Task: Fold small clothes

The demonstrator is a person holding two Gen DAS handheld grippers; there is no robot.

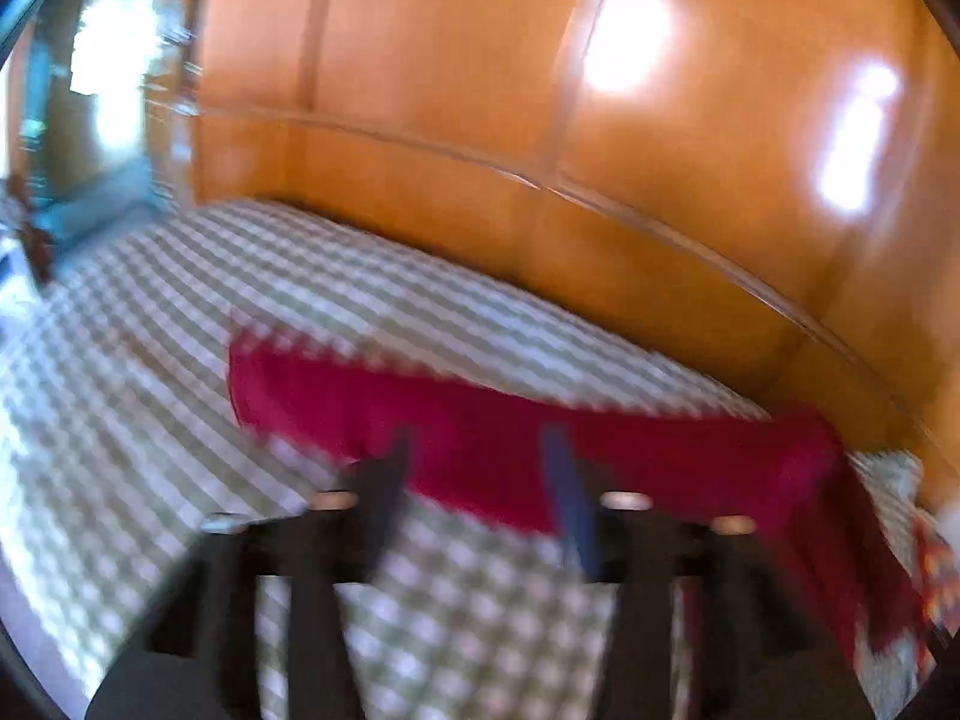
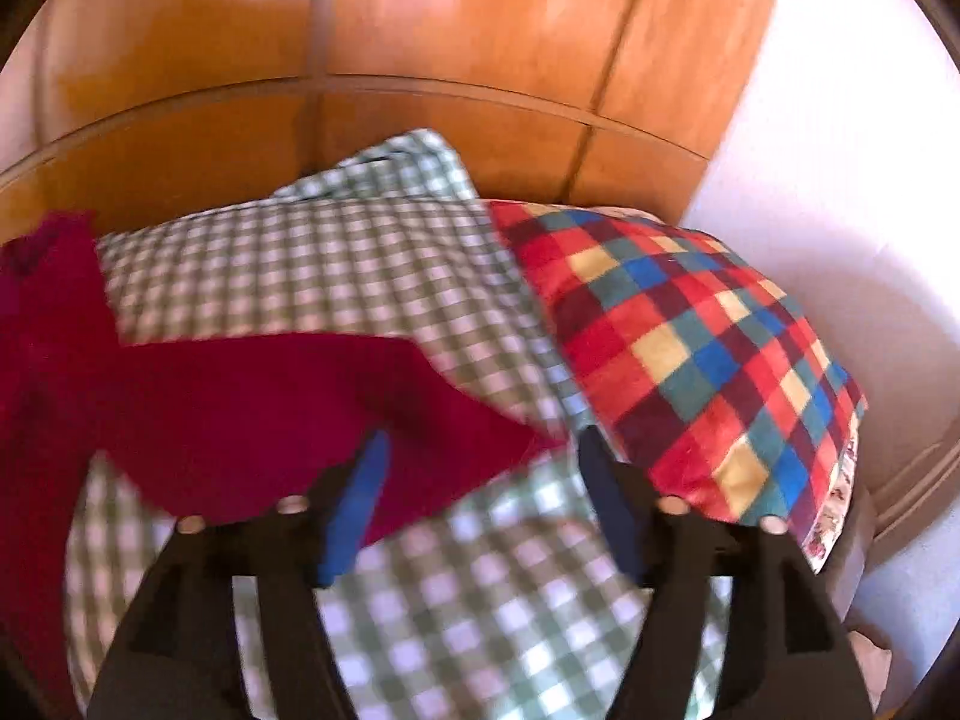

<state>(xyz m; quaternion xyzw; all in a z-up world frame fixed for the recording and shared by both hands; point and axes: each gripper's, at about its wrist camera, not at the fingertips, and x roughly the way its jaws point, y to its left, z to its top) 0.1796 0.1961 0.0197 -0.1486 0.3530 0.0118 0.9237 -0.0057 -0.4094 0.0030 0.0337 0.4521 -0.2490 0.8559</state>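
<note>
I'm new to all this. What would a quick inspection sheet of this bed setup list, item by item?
Surface: bed with green-and-white checked cover.
Job's things: red garment spread on the cover, blurred.
Clutter: multicoloured checked pillow at the right; green checked pillow behind.
Grippers: left gripper open over the garment's near edge; right gripper open, one finger over the garment.
Cables: nothing seen.
Surroundings: glossy wooden wardrobe; white wall.

A green-and-white checked bedsheet point(image 1: 180, 330) covers the bed across the lower frame. Glossy orange wooden panelling point(image 1: 450, 60) fills the top. At right, a multicoloured plaid pillow point(image 2: 690, 360) leans on a green checked pillow point(image 2: 312, 264).
</note>
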